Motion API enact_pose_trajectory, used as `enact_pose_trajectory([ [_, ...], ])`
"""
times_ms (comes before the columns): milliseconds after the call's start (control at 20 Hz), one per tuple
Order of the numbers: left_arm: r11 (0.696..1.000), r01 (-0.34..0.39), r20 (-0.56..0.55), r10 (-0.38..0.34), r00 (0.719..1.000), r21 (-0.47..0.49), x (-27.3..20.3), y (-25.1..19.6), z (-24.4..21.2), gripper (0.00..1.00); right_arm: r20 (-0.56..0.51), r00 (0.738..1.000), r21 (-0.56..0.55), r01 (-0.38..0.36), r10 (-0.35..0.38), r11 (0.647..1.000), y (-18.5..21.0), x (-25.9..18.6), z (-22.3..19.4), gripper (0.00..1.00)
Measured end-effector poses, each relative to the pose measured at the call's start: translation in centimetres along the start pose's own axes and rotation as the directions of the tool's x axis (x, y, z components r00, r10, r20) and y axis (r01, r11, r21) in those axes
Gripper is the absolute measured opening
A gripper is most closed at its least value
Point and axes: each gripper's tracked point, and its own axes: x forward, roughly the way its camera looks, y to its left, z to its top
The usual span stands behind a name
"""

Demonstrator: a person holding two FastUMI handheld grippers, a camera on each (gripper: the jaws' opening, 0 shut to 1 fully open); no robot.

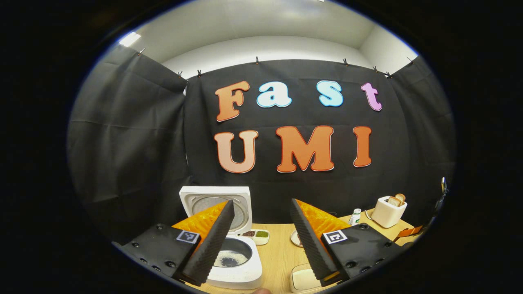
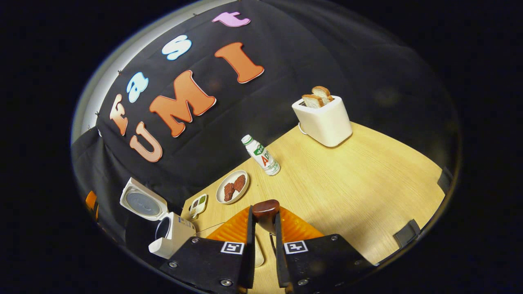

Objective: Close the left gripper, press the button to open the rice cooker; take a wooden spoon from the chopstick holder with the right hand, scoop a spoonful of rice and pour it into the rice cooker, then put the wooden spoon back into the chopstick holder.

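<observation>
The rice cooker (image 1: pixel 235 255) stands on the counter (image 2: pixel 347 179) with its lid up and rice in the pot. Above it, the left tongs (image 1: pixel 261 241) gape wide, holding nothing. To the cooker's right, the right tongs (image 2: pixel 264 228) clamp the wooden spoon (image 2: pixel 265 209).

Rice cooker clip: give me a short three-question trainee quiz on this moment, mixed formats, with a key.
1. True or false: the rice cooker has its lid closed.
2. Multiple choice: what do the jaws of the right gripper clamp? A) the bottle B) the wooden spoon C) the plate of brown pieces
3. Fill in: in the left gripper view, the left gripper has its jaws ____.

Key:
1. False; the lid stands up and the inner pot shows some rice.
2. B; both jaws press on the spoon.
3. Open, spread wide over the table.
</observation>
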Motion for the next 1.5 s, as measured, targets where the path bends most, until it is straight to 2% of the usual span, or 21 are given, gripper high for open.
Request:
enact_pose_trajectory([
  [250,1.000,0.017,-0.007,-0.017,1.000,0.011,1.0,-1.5,-0.1,0.94,0.008,1.000,0.056,-0.026,0.026,0.998,-1.3,0.2,-0.6,0.23],
  [400,1.000,0.021,0.002,-0.021,1.000,0.012,1.6,-1.8,0.4,0.94,0.014,0.999,0.068,-0.031,0.030,0.997,-1.7,0.0,-0.1,0.28],
  [450,1.000,0.022,0.005,-0.022,1.000,0.012,1.9,-1.8,0.5,0.94,0.009,1.000,0.058,-0.020,0.019,0.998,-2.0,0.0,0.0,0.24],
  [550,1.000,0.017,0.014,-0.017,1.000,0.017,2.4,-1.4,0.8,0.94,0.001,1.000,0.019,0.021,-0.021,1.000,-3.1,0.1,-0.1,0.37],
  [600,1.000,0.016,0.021,-0.016,1.000,0.019,2.7,-1.2,1.1,0.94,0.001,0.999,-0.001,0.038,-0.038,0.999,-3.4,0.0,0.3,0.52],
  [650,1.000,0.009,0.029,-0.010,1.000,0.024,3.0,-0.9,1.4,0.94,0.008,0.999,-0.021,0.052,-0.052,0.998,-3.8,-0.2,0.9,0.49],
  [700,1.000,0.000,0.031,0.000,1.000,0.024,3.3,-0.4,1.6,0.94,0.010,0.998,-0.039,0.068,-0.067,0.997,-4.0,-0.5,1.3,0.52],
  [900,0.999,-0.024,0.014,0.025,1.000,-0.039,4.5,1.5,1.9,0.94,0.101,0.990,-0.143,0.114,-0.100,0.983,-4.0,-2.4,5.9,0.71],
  [950,0.999,-0.033,0.015,0.034,0.999,-0.043,4.9,2.3,2.2,0.94,0.125,0.987,-0.166,0.121,-0.100,0.979,-3.7,-3.0,7.0,0.76],
  [1150,0.997,-0.050,-0.012,0.049,0.999,-0.062,6.9,4.3,3.4,0.94,0.216,0.972,-0.245,0.142,-0.089,0.959,-0.8,-4.6,12.0,0.82],
  [1500,0.993,-0.110,-0.078,0.106,0.991,-0.040,13.6,9.8,4.6,0.94,0.353,0.936,-0.362,0.119,0.018,0.925,7.1,-8.0,17.9,0.90],
])
